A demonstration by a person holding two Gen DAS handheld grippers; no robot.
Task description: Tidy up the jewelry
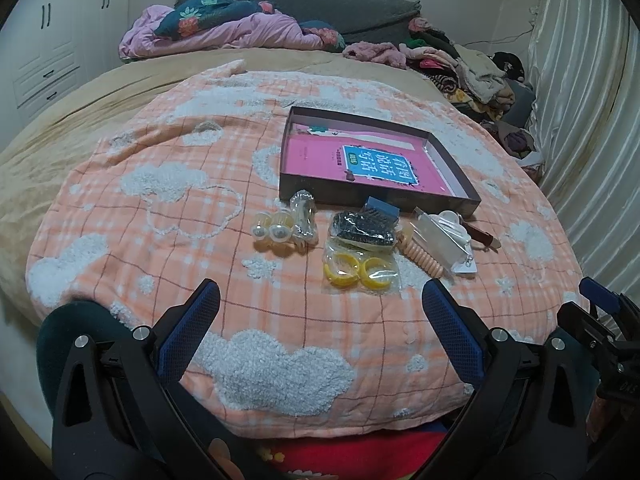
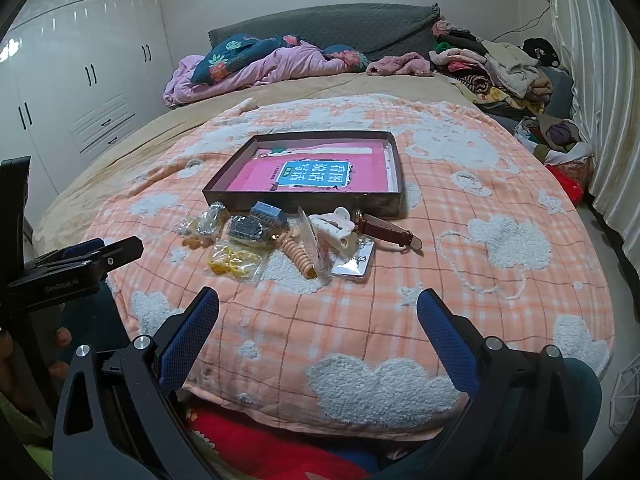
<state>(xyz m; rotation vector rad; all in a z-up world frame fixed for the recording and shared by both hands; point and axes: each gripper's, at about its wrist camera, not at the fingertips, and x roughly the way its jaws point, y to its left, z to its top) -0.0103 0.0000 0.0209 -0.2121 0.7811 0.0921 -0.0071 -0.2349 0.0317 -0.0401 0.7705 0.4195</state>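
Jewelry pile [image 1: 360, 236] lies in a row along the tray's [image 1: 456, 200] near wall; watch [image 2: 390, 232] strap runs left-right. Surface: checked blanket [image 1: 160, 208] on a bed; wardrobe [image 2: 80, 80] behind. Left gripper [image 1: 320, 320] and right gripper [image 2: 318, 320]: fingers wide, empty.

Left wrist view low over the blanket's [image 1: 240, 272] near edge, facing the headboard at twelve o'clock, right wrist view alongside at three o'clock, both sharing the tray [image 1: 374, 194] and clutter.
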